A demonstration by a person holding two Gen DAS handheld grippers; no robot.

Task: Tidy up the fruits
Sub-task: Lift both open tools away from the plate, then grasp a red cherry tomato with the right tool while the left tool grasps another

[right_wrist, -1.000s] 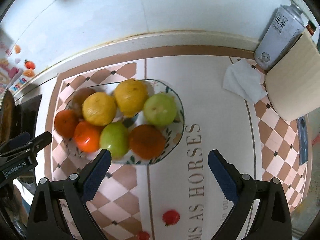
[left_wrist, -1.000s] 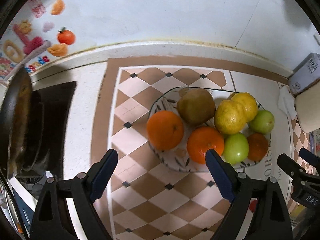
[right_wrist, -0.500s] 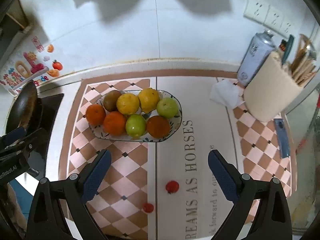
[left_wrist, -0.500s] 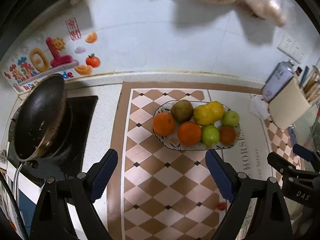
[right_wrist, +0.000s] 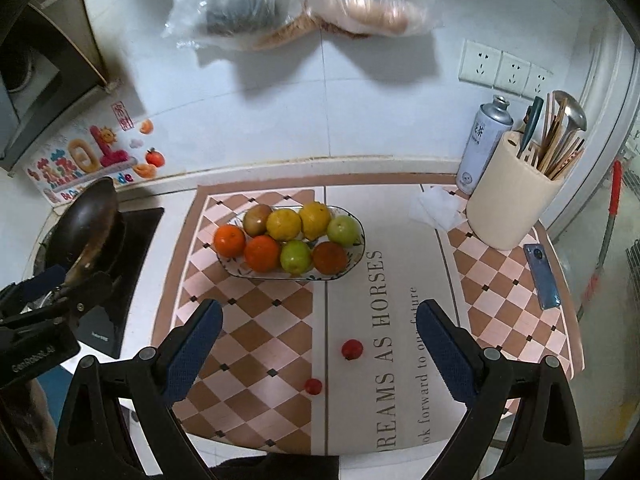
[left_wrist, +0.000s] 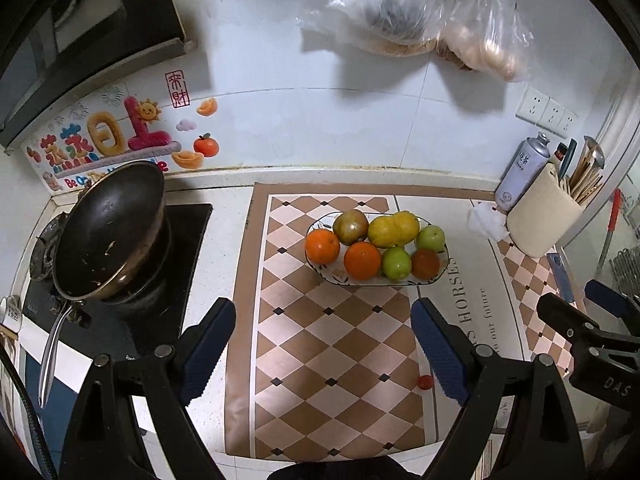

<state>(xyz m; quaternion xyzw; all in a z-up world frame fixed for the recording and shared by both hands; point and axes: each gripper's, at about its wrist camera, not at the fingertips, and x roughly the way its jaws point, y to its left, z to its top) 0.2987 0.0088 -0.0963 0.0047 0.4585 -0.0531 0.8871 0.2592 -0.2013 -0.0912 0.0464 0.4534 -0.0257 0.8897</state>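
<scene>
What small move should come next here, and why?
Probably lower the right gripper onto the nearer small red fruit. Both it and a second red fruit lie loose on the mat, apart from the plate of oranges, lemons and green fruit, and both grippers' jaws stand open and empty.

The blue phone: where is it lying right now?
In the right wrist view the blue phone lies flat on the checkered mat at the counter's right edge, just below and right of the cream utensil holder, far from the fruit plate.
</scene>
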